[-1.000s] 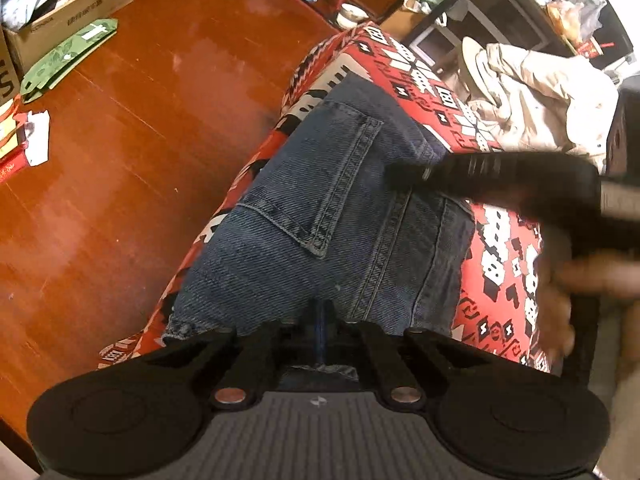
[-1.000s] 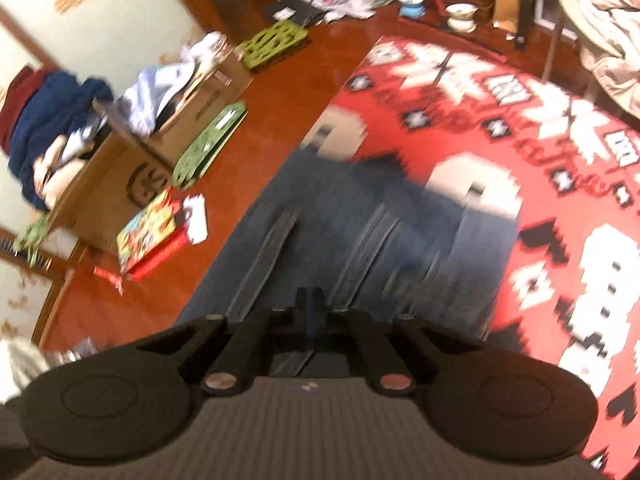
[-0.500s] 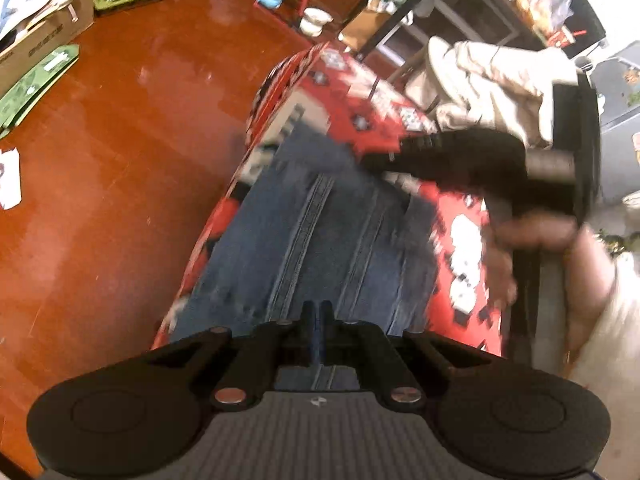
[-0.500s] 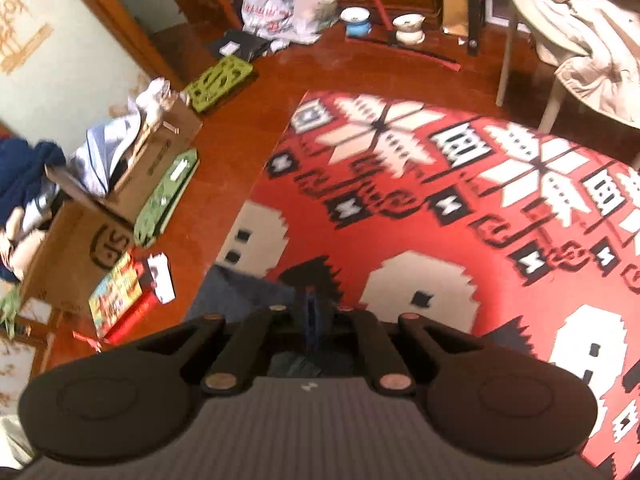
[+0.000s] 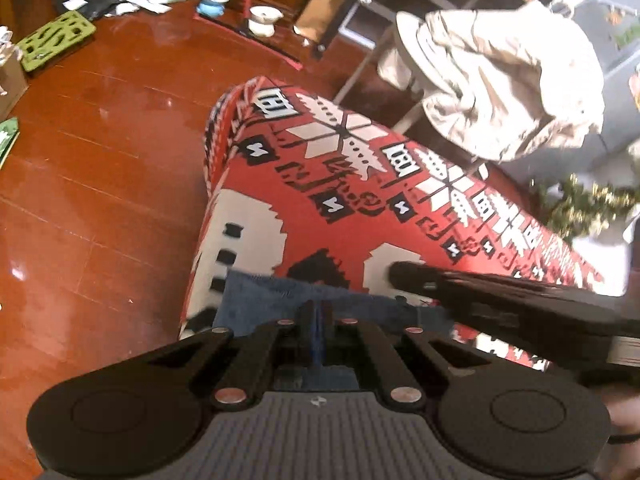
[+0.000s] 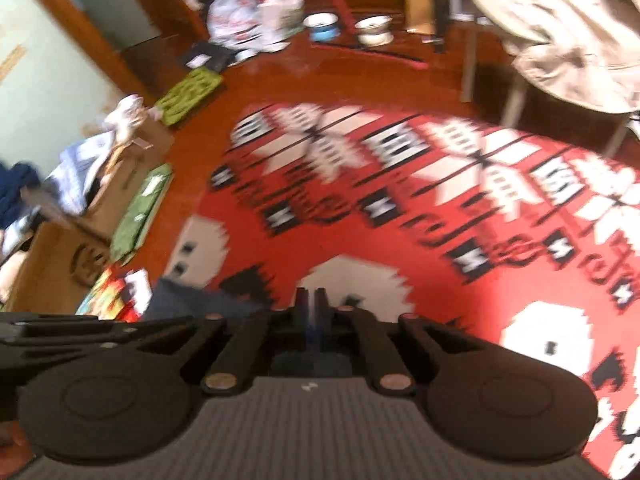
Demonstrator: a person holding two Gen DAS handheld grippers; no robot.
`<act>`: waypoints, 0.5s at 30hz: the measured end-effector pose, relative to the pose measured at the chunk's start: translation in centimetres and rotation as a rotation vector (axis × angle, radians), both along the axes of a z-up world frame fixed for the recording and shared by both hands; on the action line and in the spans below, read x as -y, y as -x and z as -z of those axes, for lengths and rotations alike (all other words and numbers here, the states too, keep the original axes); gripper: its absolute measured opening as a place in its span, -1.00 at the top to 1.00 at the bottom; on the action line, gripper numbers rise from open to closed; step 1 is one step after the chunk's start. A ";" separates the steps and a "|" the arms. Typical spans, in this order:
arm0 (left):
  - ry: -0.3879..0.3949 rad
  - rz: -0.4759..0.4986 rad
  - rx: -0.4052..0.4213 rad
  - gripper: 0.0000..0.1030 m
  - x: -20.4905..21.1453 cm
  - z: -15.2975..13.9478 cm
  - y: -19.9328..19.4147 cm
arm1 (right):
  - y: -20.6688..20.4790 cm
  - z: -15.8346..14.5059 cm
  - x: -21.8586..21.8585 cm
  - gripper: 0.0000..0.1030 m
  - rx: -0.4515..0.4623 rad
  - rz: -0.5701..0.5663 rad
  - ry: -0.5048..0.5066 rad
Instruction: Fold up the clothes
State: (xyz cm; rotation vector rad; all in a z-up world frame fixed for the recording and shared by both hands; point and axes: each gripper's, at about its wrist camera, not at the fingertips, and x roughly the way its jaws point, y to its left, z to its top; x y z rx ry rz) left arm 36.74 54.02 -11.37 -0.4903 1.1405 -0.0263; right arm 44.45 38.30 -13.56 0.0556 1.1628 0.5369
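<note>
The left tongs [image 5: 318, 322] are pinching the near edge of the blue jeans [image 5: 264, 300], the two fingers pressed together with only a thin strip of denim showing between them. The right tongs [image 6: 310, 306] are likewise drawn tight together, with dark denim lying just under them; whether they are actually gripping cloth I cannot tell through the motion blur. The jeans are lying at the near left corner of the worktop, on the red patterned cloth [image 5: 340, 200] that is covering it, and only a small piece of them is showing in either view. In the left view the other tool is reaching in from the right, its tip just beside the denim.

On the wooden floor [image 5: 100, 160] to the left, an open cardboard box [image 6: 120, 168] is holding crumpled paper and light cloth. A blue bowl [image 6: 322, 26] and a white bowl [image 6: 374, 28] are standing side by side further back; what is in them is too small to tell. A beige garment [image 5: 508, 88] is hanging over a stool beyond the worktop.
</note>
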 end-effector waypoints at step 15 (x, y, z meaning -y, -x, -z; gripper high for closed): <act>-0.087 0.074 0.035 1.00 -2.5 -2.5 -1.6 | 1.2 0.6 0.2 1.00 -0.011 0.017 0.011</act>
